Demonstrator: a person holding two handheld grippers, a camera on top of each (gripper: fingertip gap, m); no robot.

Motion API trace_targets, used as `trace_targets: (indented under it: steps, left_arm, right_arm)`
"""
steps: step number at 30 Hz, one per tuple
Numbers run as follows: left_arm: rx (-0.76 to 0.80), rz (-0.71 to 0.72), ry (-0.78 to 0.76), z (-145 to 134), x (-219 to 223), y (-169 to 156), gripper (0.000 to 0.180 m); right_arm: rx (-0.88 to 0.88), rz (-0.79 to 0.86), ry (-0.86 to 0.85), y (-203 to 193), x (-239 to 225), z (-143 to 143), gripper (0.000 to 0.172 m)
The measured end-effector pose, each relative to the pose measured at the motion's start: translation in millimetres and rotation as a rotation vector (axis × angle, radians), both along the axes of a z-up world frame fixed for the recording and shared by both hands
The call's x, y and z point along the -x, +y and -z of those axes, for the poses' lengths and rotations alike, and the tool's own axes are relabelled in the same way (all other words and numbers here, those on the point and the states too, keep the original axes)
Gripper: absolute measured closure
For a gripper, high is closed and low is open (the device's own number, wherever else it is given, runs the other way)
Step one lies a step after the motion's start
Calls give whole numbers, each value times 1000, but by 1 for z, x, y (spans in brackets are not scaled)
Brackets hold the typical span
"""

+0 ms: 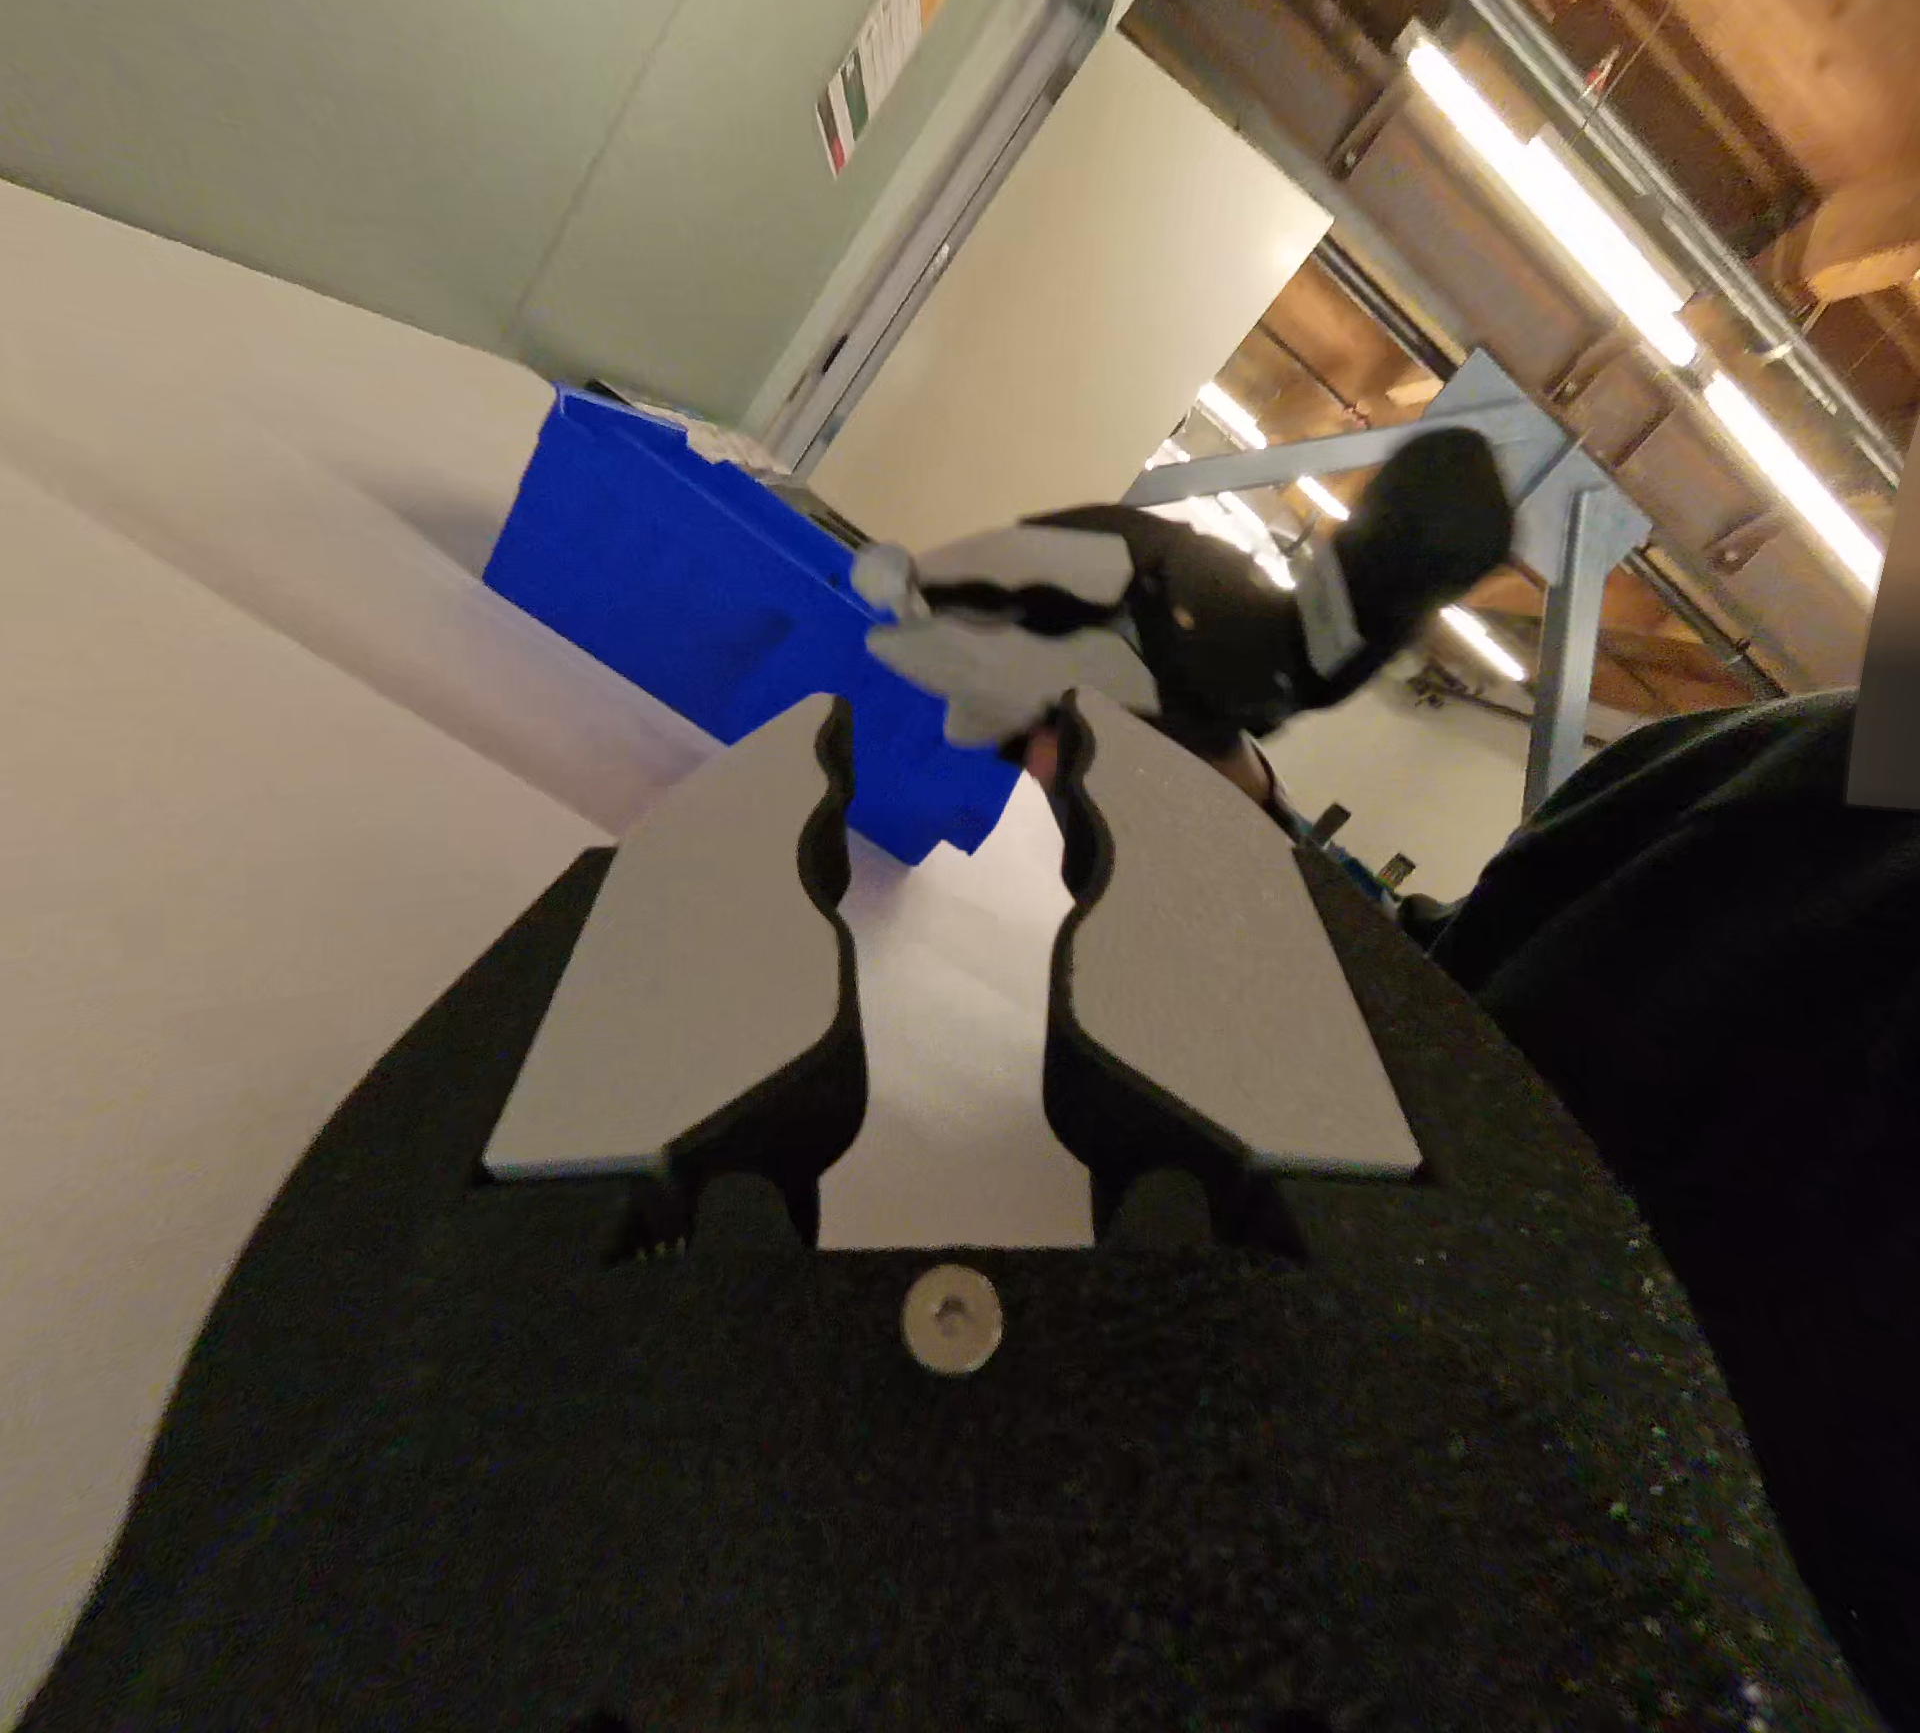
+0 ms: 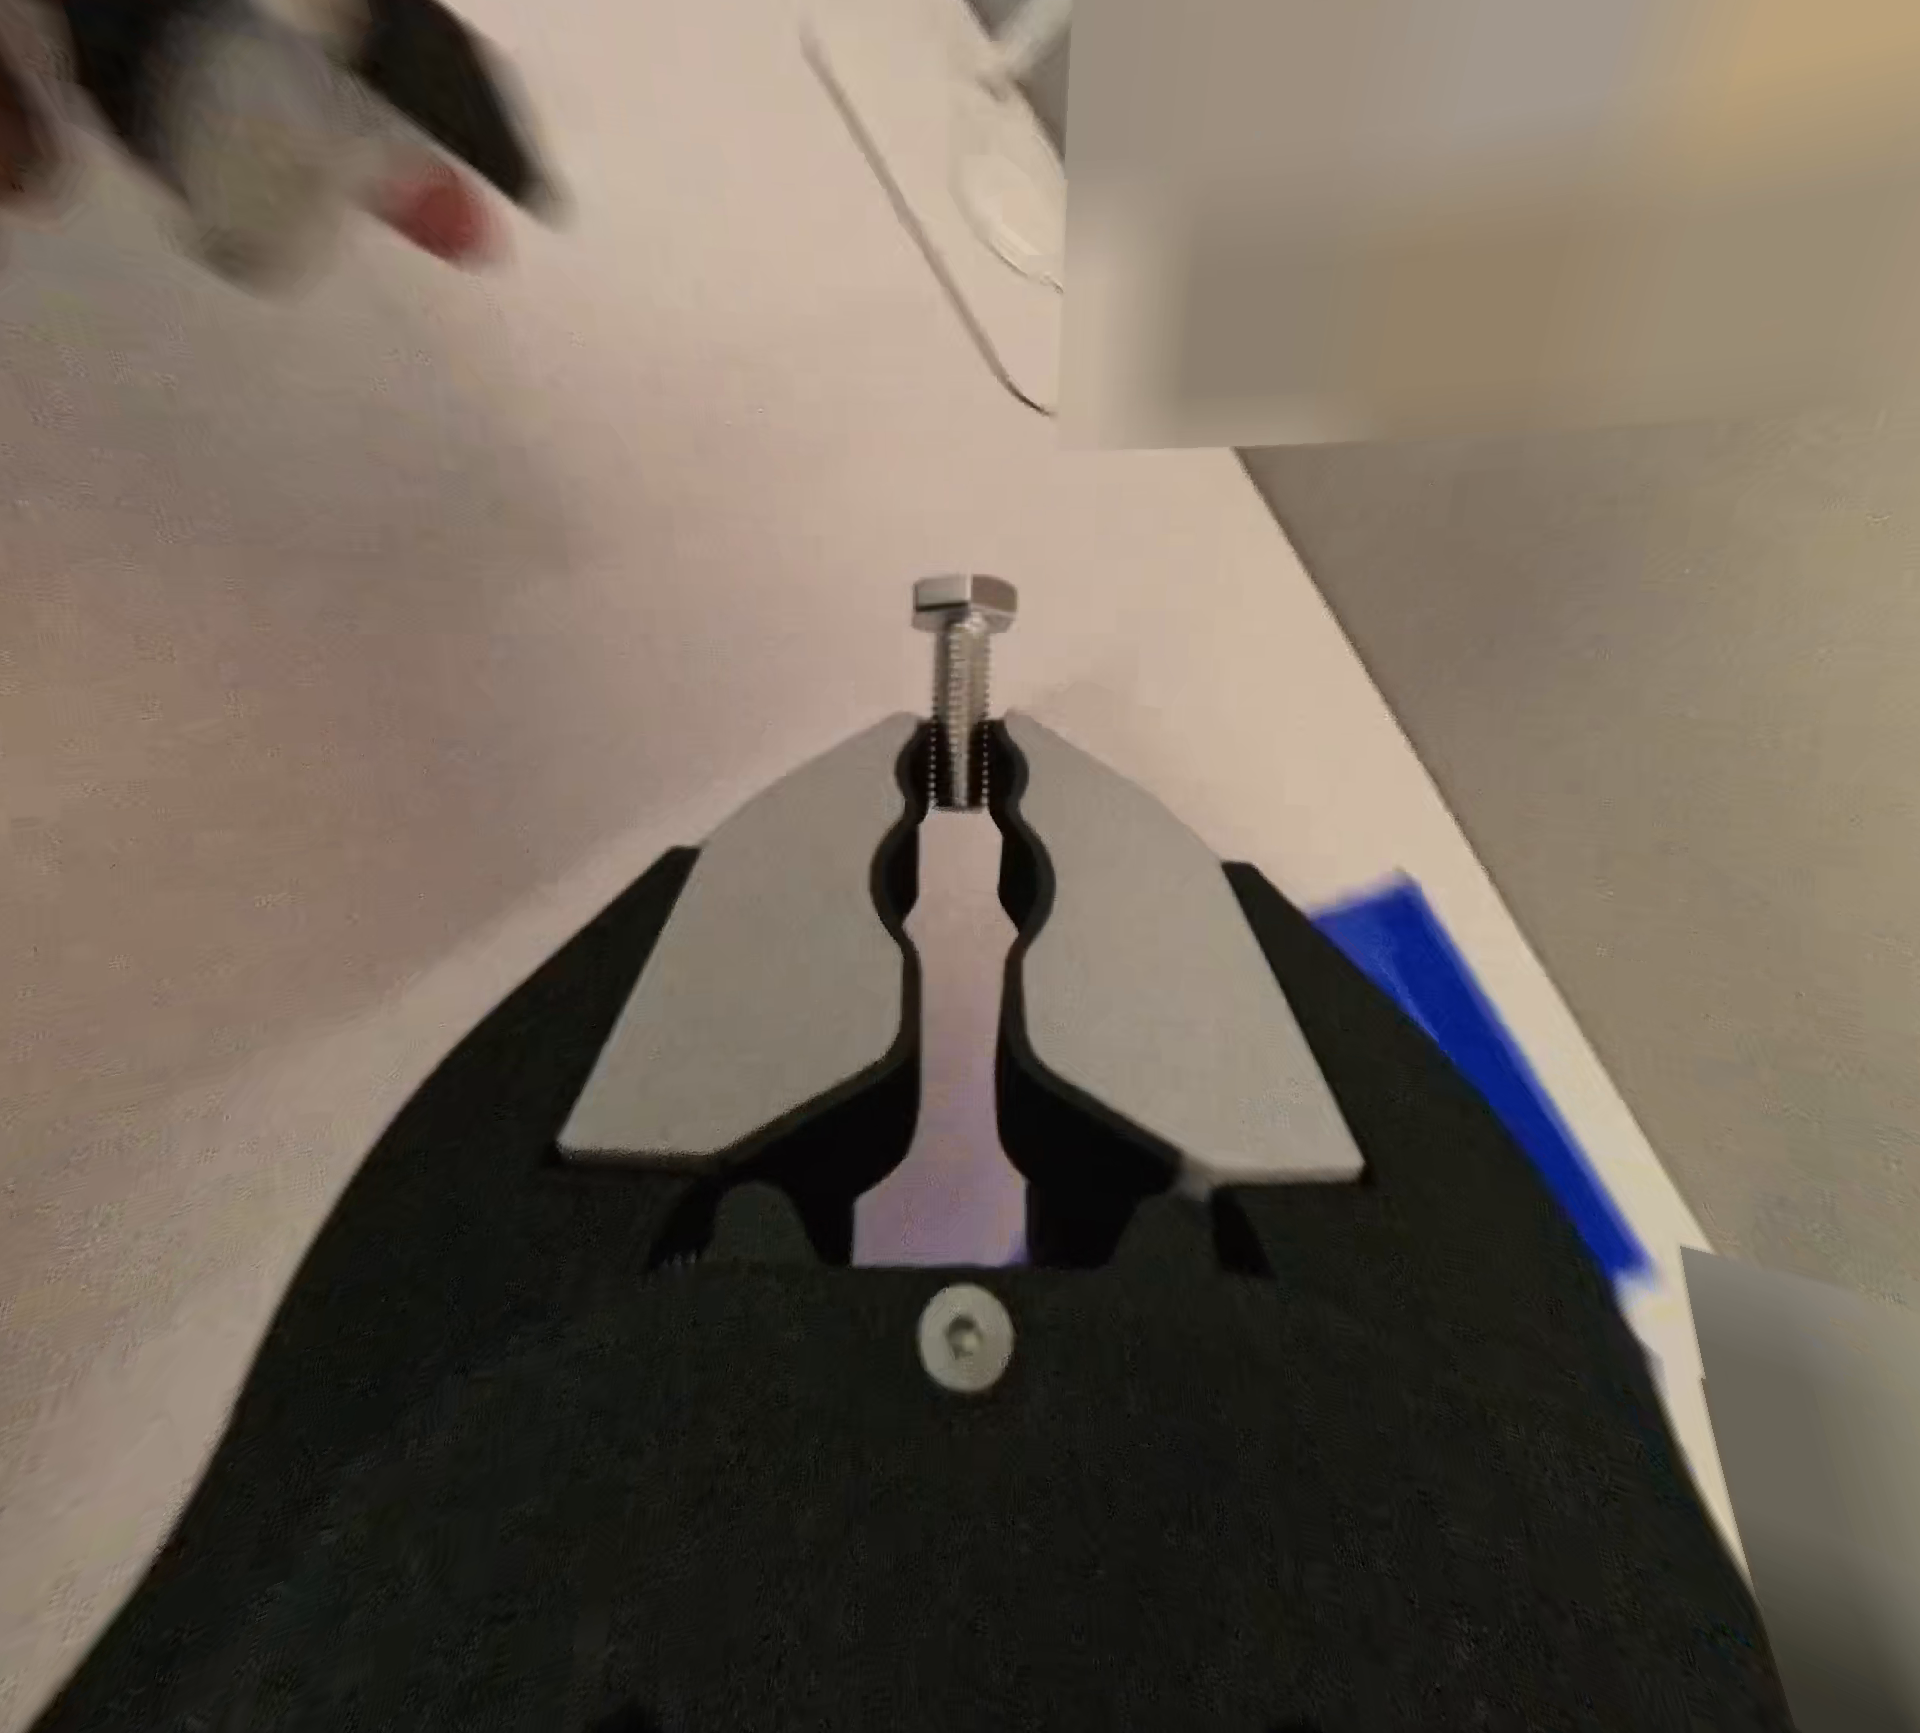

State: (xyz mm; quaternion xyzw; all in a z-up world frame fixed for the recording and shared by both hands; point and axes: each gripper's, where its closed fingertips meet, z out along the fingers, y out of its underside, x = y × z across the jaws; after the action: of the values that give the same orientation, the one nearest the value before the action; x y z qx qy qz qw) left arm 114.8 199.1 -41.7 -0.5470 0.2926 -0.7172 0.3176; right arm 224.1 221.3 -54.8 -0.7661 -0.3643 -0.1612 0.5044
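Note:
My right gripper [image 2: 961, 733] is shut on the threaded shank of a silver hex-head bolt [image 2: 961, 644]. The bolt's head points away from me, above the white table [image 2: 416, 644]. The left wrist view also shows the right gripper [image 1: 904, 618], blurred, with the bolt's head [image 1: 883, 577] sticking out in front of a blue bin [image 1: 675, 582]. My left gripper [image 1: 956, 712] is open and empty, its fingertips just below the right gripper. It shows as a blur at the top left of the right wrist view [image 2: 260, 114].
The blue bin stands on the table near the wall and shows at the right edge of the right wrist view [image 2: 1475, 1029]. A white flat device with a cable [image 2: 997, 187] lies at the table's far side. A person's dark sleeve [image 1: 1714, 1008] is at the right. A metal frame [image 1: 1558, 603] stands behind.

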Motion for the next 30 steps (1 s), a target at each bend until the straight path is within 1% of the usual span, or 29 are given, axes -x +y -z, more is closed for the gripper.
trace_targets:
  steps: [1, 2, 4, 6, 8, 10, 13, 18, 20, 21, 22, 24, 26, 28, 30]
  left_arm:
    - [5, 5, -4, -1, 2, 2, 144]
    - [9, 20, 3, -1, 3, 2, 145]
    - [13, 26, 29, 2, 4, 2, 146]
    - [3, 26, 44, 3, 2, 1, 147]
    - [-13, 25, 56, 4, 2, -1, 147]
    - [-36, 20, 72, 6, 2, -2, 147]
    - [-47, 12, 88, 10, 1, -1, 148]
    - [-34, 11, 80, 10, 3, 3, 148]
    - [-39, 9, 76, 8, 4, 3, 148]
    - [-44, 6, 73, 7, 5, 3, 148]
    - [-50, 3, 71, 5, 5, 4, 148]
    - [-69, -14, 70, 3, 7, 6, 148]
    - [-109, -45, 74, 2, 8, 11, 148]
    - [-170, -87, 90, 0, 9, 14, 148]
    - [-260, -141, 121, -5, 12, 16, 148]
  right_arm:
    - [7, 99, -30, 7, -40, -7, 162]
    - [55, 199, -48, 12, -82, -7, 162]
    - [227, 395, -42, 17, -163, 10, 162]
    - [355, 503, -6, 22, -219, 32, 161]
    - [458, 548, 36, 25, -247, 52, 161]
    - [446, 574, 65, 33, -260, 48, 161]
    - [438, 601, 23, 34, -266, 40, 161]
    - [342, 602, -12, 34, -252, 23, 157]
    - [254, 581, -12, 34, -236, 5, 154]
    - [201, 540, 17, 34, -218, -6, 154]
    - [144, 480, 55, 34, -194, -19, 153]
    - [47, 306, 114, 32, -129, -40, 154]
    - [-29, 130, 160, 28, -60, -49, 153]
    - [-54, -20, 203, 25, 2, -41, 153]
    - [-35, -127, 268, 26, 49, -22, 151]
